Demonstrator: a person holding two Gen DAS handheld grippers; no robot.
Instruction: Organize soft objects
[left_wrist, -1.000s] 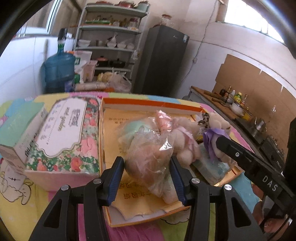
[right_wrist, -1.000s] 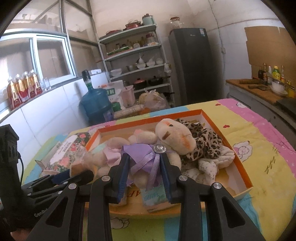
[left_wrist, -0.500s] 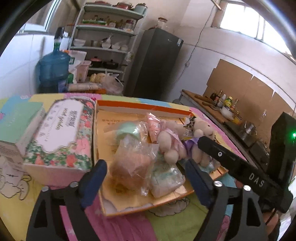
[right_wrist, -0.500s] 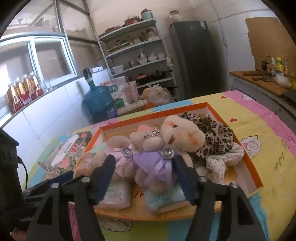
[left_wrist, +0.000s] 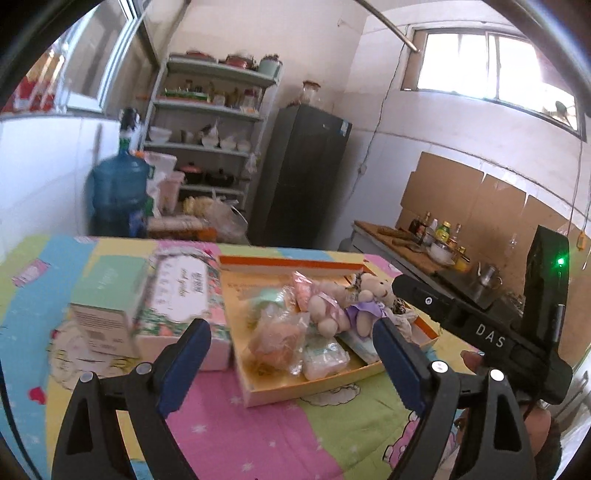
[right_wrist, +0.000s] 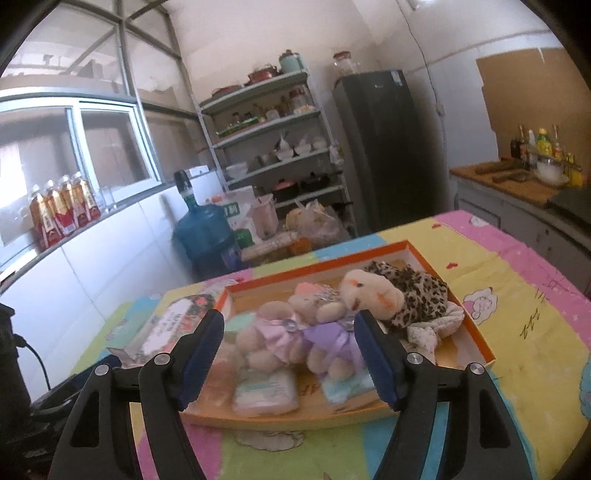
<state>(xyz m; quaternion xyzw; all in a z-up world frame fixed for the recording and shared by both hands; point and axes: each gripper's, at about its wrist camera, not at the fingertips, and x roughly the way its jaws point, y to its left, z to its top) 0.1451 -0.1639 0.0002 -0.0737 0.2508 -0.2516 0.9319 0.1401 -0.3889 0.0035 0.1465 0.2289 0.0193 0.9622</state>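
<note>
Right tool (left_wrist: 436, 306) marked "DAS", jaws spread

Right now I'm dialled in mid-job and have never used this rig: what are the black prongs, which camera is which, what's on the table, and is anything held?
There is no robot arm here. A person carries two hand-held grippers, each with a fisheye camera looking forward along its two fingers. The black prongs with blue pads are those fingers.

The left wrist view shows the left gripper; the black bar at its right edge is the other gripper's body. The right wrist view shows the right gripper.

On the colourful tablecloth sits a shallow orange tray. In it lie a teddy in a purple dress, a teddy in a pink dress, a leopard-print cloth, a bagged soft item and small tissue packs. Left of the tray are a floral box and a mint-green box.

Both grippers are wide open above the table in front of the tray; nothing is held.
</note>
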